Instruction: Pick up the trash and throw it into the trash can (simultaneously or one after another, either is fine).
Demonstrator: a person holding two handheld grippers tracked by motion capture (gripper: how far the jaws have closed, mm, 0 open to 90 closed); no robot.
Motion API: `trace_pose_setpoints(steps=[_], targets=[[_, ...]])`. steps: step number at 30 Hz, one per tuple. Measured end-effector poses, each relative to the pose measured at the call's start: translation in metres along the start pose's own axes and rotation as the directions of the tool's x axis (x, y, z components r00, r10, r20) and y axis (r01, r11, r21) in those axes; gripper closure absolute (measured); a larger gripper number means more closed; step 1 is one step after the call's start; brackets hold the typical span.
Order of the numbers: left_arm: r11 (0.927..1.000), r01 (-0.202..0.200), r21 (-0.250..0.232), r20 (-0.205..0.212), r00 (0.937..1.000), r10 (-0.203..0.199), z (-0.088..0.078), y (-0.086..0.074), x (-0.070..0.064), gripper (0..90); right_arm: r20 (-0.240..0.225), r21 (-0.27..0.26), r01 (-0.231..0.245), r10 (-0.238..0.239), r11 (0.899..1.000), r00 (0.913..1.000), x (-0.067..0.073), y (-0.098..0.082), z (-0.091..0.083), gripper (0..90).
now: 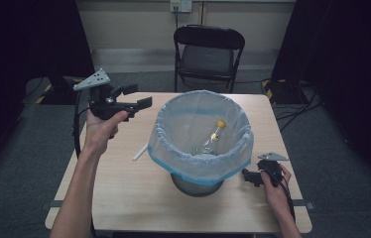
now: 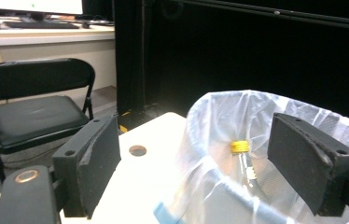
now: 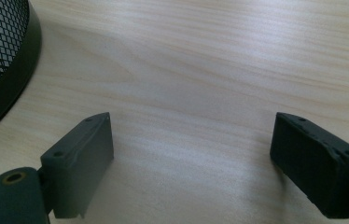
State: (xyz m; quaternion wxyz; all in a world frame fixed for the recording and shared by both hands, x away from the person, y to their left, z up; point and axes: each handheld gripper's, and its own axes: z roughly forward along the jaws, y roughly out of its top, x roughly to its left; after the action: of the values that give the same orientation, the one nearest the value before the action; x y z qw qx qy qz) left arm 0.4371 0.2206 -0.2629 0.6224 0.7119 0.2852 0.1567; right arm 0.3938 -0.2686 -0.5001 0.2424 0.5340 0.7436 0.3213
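High view had a lined bin (image 1: 201,141) mid-surface (image 1: 124,198), a yellow-capped bottle (image 1: 212,139) lying inside it. Your left tongs (image 1: 141,96) hung left of the bin's rim, released and empty; your right tongs (image 1: 249,177) sat low by its right base, released. A white stick, perhaps a straw (image 1: 140,152), lay left of the bin.
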Motion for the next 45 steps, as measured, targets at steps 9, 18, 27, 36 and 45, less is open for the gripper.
trace_pose_setpoints(steps=[9, 18, 27, 36, 45], targets=[[0.9976, 0.068, 0.011, -0.038, 0.997, -0.068, -0.011, -0.027, 0.02, 17.2, 0.0, 0.0, 0.0, 0.0, 1.0, 1.0, 0.0, 0.0, 0.0, 12.5], [0.9918, 0.104, 0.074, -0.049, 0.9937, -0.101, -0.018, -0.059, 0.029, 17.6, 0.0, 0.0, 0.0, 0.0, 1.0, 1.0, 0.0, 0.0, 0.0, 12.4], [0.9779, 0.121, 0.17, -0.075, 0.9911, -0.11, -0.012, -0.093, 0.037, 22.4, 0.0, 0.0, 0.0, 0.0, 1.0, 1.0, 0.0, 0.0, 0.0, 12.5], [0.9374, 0.083, 0.338, -0.139, 0.9896, -0.037, -0.001, -0.123, 0.04, 19.6, 0.0, 0.0, 0.0, 0.0, 1.0, 1.0, 0.0, 0.0, 0.0, 12.5], [0.8923, 0.142, 0.428, -0.142, 0.9859, -0.089, 0.009, -0.161, 0.049, 23.2, 0.0, 0.0, 0.0, 0.0, 1.0, 1.0, 0.0, 0.0, 0.0, 12.5]])
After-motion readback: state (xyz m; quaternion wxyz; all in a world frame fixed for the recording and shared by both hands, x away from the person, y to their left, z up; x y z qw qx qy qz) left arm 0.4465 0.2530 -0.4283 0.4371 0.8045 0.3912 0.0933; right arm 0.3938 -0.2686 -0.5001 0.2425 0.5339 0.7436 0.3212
